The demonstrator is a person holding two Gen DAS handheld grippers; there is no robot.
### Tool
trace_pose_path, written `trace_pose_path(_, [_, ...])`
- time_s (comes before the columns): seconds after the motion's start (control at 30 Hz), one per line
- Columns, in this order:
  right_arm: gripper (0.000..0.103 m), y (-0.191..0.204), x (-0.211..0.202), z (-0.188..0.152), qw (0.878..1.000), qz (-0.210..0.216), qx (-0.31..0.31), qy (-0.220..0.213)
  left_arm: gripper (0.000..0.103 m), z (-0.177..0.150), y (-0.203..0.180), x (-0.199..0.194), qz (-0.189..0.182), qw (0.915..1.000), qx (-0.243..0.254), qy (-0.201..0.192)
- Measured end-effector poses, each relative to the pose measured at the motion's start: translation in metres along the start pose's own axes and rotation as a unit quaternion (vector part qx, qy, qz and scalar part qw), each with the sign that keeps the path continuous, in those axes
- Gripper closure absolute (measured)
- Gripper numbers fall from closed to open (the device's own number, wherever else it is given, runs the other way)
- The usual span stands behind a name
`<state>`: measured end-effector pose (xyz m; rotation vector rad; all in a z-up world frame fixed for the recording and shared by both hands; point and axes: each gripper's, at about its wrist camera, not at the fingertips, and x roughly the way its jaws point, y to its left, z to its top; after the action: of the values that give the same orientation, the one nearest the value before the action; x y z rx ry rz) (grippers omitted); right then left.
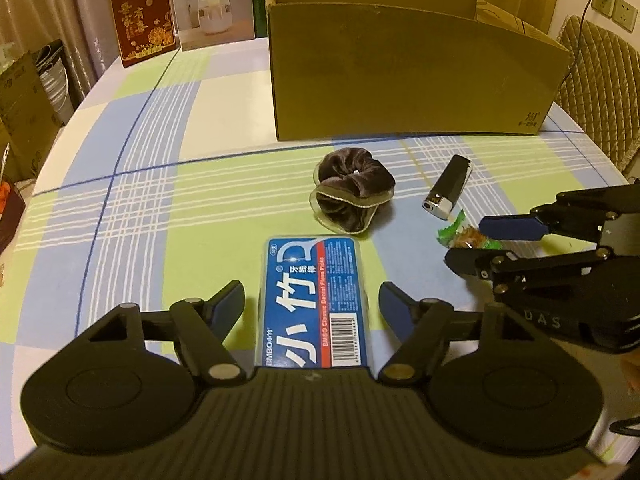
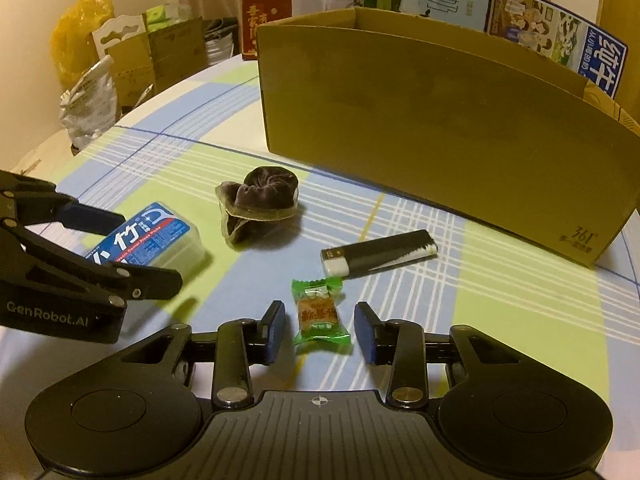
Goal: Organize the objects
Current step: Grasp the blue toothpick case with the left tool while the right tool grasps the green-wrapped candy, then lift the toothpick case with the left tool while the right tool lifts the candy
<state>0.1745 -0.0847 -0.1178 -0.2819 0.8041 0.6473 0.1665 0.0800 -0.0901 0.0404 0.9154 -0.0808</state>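
A blue dental-floss box (image 1: 314, 300) (image 2: 152, 240) lies flat between the fingers of my left gripper (image 1: 312, 304) (image 2: 120, 248), which stands open with gaps on both sides. A green-wrapped candy (image 2: 320, 314) (image 1: 466, 236) lies between the fingers of my right gripper (image 2: 320, 328) (image 1: 468, 244), also open and not touching it. A dark velvet scrunchie (image 1: 350, 194) (image 2: 260, 204) and a black-and-white lighter (image 1: 448, 188) (image 2: 380, 256) lie farther out. Behind them stands a big cardboard box (image 1: 408, 76) (image 2: 440, 132), open at the top.
The table wears a blue, green and white checked cloth (image 1: 160, 184) (image 2: 500, 312). A red carton (image 1: 142, 16) and a humidifier carton (image 1: 212, 0) stand at the back left. A quilted chair back (image 1: 600, 80) is at the right; bags and cartons (image 2: 120, 60) crowd beyond the left edge.
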Motion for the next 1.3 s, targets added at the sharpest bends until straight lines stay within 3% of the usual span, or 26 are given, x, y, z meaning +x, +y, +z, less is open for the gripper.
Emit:
trace_pose_path(0.13, [0.074, 0.001, 0.001, 0.000, 1.000, -0.001, -0.003, -0.002, 0.041, -0.002, 0.000, 0.003, -0.004, 1.0000, -0.003, 0.004])
trace_pose_path(0.2, [0.075, 0.001, 0.001, 0.001, 1.000, 0.001, -0.002, -0.001, 0.050, -0.003, 0.000, 0.004, -0.004, 0.9999, -0.005, 0.008])
trace_pose_path(0.73, [0.084, -0.007, -0.008, 0.002, 0.999, -0.021, 0.029, 0.010, 0.051, -0.001, -0.005, 0.000, -0.011, 0.9999, -0.009, -0.003])
trace_pose_path(1.3, [0.084, -0.042, -0.102, 0.000, 0.993, -0.057, 0.103, -0.019, 0.051, 0.017, -0.046, -0.063, -0.019, 0.9989, -0.030, -0.031])
